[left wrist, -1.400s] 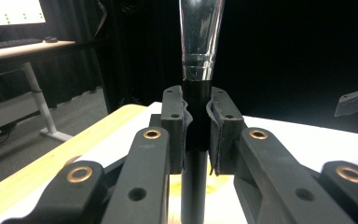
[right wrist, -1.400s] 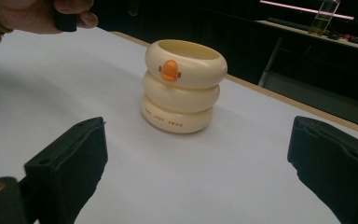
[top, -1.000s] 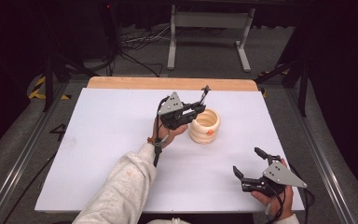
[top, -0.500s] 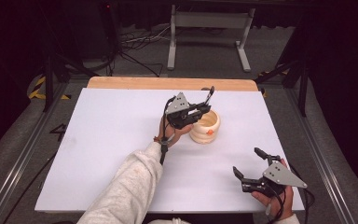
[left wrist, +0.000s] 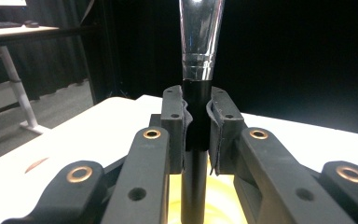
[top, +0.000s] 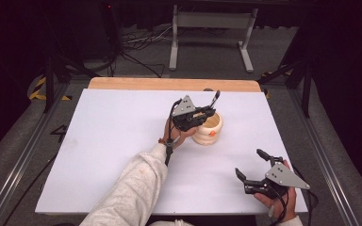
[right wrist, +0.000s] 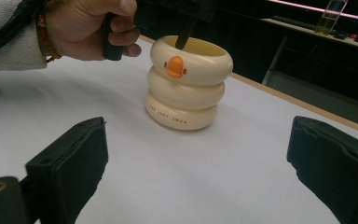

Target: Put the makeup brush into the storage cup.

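Grip: left gripper (top: 202,114) was shut tight on the brush (left wrist: 200,56), pads on both sides of its black handle, just under the shiny metal band.
Brush place: it stood almost straight up, with its low end dipped into the mouth of the cup (right wrist: 189,83).
Brush feel: it looked thin, stiff and light. The smooth handle could slip or twist, so the dark part under the metal band looked like the best place to hold.
Cup place: it sat near the middle of the white table (top: 103,141), just beside the left hand (right wrist: 86,28).
Cup feel: it looked like 3 round cream rings with an orange beak, smooth, and maybe easy to tip.
Other hand: right gripper (top: 253,165) rested wide open, holding nothing, well apart from the cup.
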The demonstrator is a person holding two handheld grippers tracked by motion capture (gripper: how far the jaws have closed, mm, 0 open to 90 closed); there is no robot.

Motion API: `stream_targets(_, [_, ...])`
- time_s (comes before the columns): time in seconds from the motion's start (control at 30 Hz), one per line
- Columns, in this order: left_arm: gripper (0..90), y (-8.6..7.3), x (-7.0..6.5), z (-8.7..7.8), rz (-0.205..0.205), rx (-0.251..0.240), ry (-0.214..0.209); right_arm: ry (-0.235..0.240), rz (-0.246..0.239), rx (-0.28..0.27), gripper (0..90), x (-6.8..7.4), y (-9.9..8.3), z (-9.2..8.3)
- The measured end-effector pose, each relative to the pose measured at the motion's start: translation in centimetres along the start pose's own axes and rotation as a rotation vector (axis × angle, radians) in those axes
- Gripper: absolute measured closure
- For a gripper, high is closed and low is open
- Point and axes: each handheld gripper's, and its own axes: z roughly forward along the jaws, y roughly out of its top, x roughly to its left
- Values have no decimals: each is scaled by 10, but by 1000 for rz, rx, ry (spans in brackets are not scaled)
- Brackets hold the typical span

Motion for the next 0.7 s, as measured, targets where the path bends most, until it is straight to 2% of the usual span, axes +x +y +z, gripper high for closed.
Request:
stream_targets(0.4, [789,-12,0,3,-11,19,-5,5,-4,2,60,0,0,0])
stream_targets(0.7, [789,-19,-5,-2,-8,31,-8,6,-9,9,61,1,0,1])
